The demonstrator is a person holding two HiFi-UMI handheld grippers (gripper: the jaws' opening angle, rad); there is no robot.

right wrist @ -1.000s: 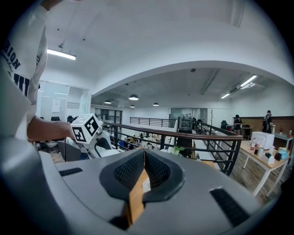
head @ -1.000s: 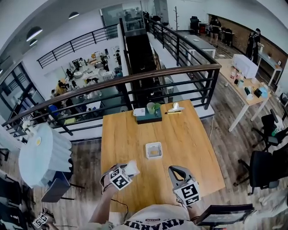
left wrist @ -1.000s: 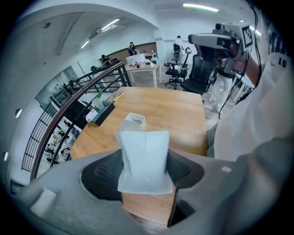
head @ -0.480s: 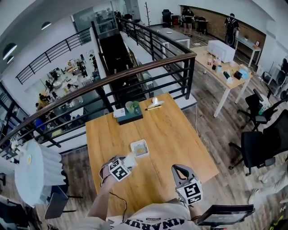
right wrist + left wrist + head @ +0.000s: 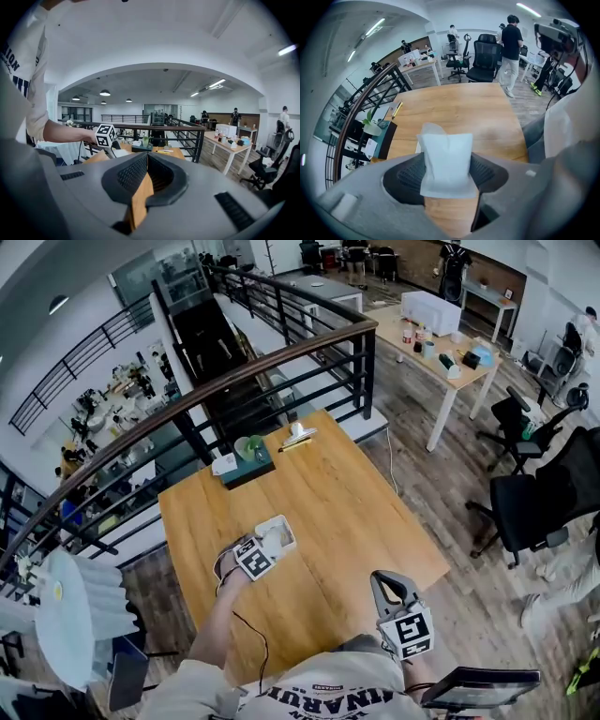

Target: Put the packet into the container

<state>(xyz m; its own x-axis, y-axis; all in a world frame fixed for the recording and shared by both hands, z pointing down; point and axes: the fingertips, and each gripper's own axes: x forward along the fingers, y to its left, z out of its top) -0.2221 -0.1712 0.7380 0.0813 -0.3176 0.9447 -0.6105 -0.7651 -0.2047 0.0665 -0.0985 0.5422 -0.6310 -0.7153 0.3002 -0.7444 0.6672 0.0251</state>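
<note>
Over the wooden tabletop (image 5: 347, 512), we carry the white packet (image 5: 446, 161) clamped between the two pads of the left tool (image 5: 265, 549), which points steeply downward. The packet's long axis runs along the tool's own line, with its free end leading. The relation that matters lies directly ahead of that end: the small white square container (image 5: 289, 525) sits just beyond and beneath the tool's tips. In the head view the packet overlaps the container's near rim, so we judge that the drop needs only a slight advance and a release (how high the packet hangs above the rim we cannot tell). The left hand is by far the nearer. The right tool (image 5: 384, 579) hovers well apart, by the tabletop's near edge, its jaw tips together with nothing between them, aimed roughly level across the room and not at the work. By our count there is one packet, one container and two tools, only one of them loaded. A dark tray (image 5: 246, 470) bearing a small plant stands at the far edge, clear of the action. The container looks empty from here, though the tool hides part of it.
</note>
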